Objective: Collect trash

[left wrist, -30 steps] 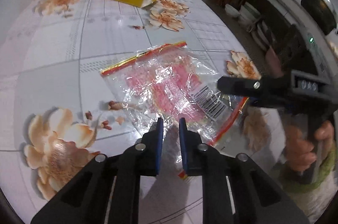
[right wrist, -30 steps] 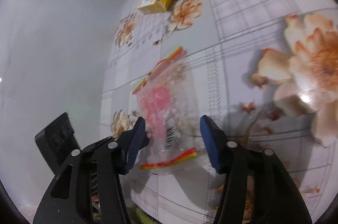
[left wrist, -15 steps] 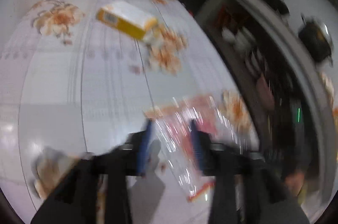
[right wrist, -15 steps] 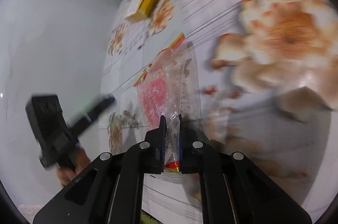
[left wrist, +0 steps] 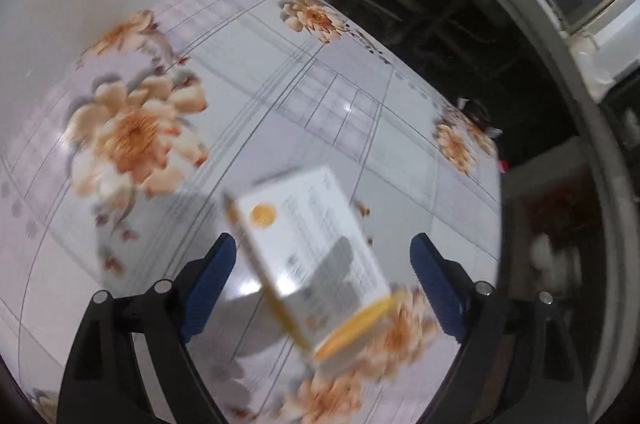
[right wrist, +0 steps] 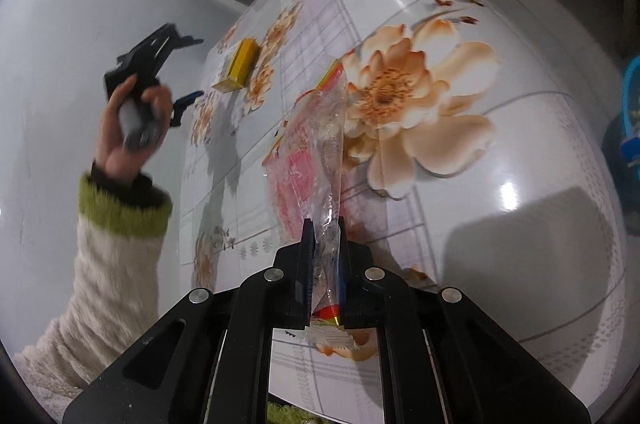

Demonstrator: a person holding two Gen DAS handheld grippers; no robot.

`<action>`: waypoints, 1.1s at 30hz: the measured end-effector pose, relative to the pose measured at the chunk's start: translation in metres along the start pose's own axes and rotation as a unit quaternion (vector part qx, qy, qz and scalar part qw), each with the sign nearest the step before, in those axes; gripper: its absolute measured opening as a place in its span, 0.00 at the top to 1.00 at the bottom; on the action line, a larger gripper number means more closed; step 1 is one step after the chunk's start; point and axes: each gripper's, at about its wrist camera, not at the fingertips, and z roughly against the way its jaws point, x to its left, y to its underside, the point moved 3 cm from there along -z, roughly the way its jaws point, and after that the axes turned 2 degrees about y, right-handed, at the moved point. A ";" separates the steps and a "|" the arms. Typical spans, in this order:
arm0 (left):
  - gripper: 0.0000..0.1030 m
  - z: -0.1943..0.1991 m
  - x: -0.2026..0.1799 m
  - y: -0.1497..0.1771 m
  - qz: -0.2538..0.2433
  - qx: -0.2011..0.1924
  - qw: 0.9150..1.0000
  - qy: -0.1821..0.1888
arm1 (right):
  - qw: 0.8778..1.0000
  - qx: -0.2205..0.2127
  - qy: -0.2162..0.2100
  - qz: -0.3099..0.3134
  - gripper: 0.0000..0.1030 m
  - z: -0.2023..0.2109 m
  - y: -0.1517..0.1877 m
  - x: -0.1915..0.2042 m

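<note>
The right gripper (right wrist: 324,240) has its blue pads clamped on the near corner of a clear plastic bag (right wrist: 312,160) with pink print and a red-and-yellow seal strip; the film pinches up between the jaws and runs away toward twelve o'clock, where the rest of it lies on the floral tablecloth (right wrist: 500,152). A big orange flower print sits just beside the bag at two o'clock.

The left gripper (left wrist: 322,266) has been opening its jaws and now holds them wide apart, one pad at nine o'clock and one at three o'clock of a white and yellow box (left wrist: 316,256). The box lies blurred between the fingers, touching neither pad as far as the wrist view shows.

In the right wrist view the same box (right wrist: 239,65) rests on the cloth at ten o'clock from the bag, well apart from it, with the person's left hand (right wrist: 132,120) and cream sleeve (right wrist: 104,264) at nine o'clock.
</note>
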 end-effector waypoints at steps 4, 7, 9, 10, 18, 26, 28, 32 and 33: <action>0.16 -0.020 -0.008 -0.004 0.016 -0.013 0.996 -0.085 | 1.000 0.000 -0.012 -0.015 0.91 0.002 0.000 -0.007; 0.16 -0.030 -0.004 -0.001 0.051 -0.014 0.993 -0.101 | 1.000 0.001 -0.015 -0.021 0.90 0.007 0.000 -0.012; 0.16 -0.038 -0.006 0.000 0.052 -0.013 0.992 -0.114 | 1.000 0.001 -0.017 -0.021 0.90 0.010 0.002 -0.013; 0.16 -0.041 -0.008 0.000 0.045 -0.016 0.991 -0.123 | 1.000 0.001 -0.018 -0.021 0.90 0.015 0.003 -0.016; 0.19 -0.047 -0.018 0.016 -0.062 -0.032 0.991 -0.114 | 0.999 -0.005 -0.021 -0.025 0.90 0.028 0.006 -0.024; 0.21 -0.021 -0.001 0.046 -0.134 -0.013 0.989 -0.057 | 0.999 -0.008 -0.019 -0.029 0.90 0.030 0.013 -0.022; 0.21 -0.013 0.001 0.061 -0.169 0.003 0.985 -0.035 | 0.999 -0.010 -0.018 -0.029 0.90 0.032 0.016 -0.021; 0.21 0.010 0.011 0.099 -0.242 0.028 0.970 -0.002 | 0.999 -0.012 -0.010 -0.028 0.90 0.033 0.024 -0.019; 0.21 0.015 0.015 0.107 -0.252 0.030 0.967 0.001 | 1.000 -0.012 -0.008 -0.027 0.90 0.034 0.025 -0.018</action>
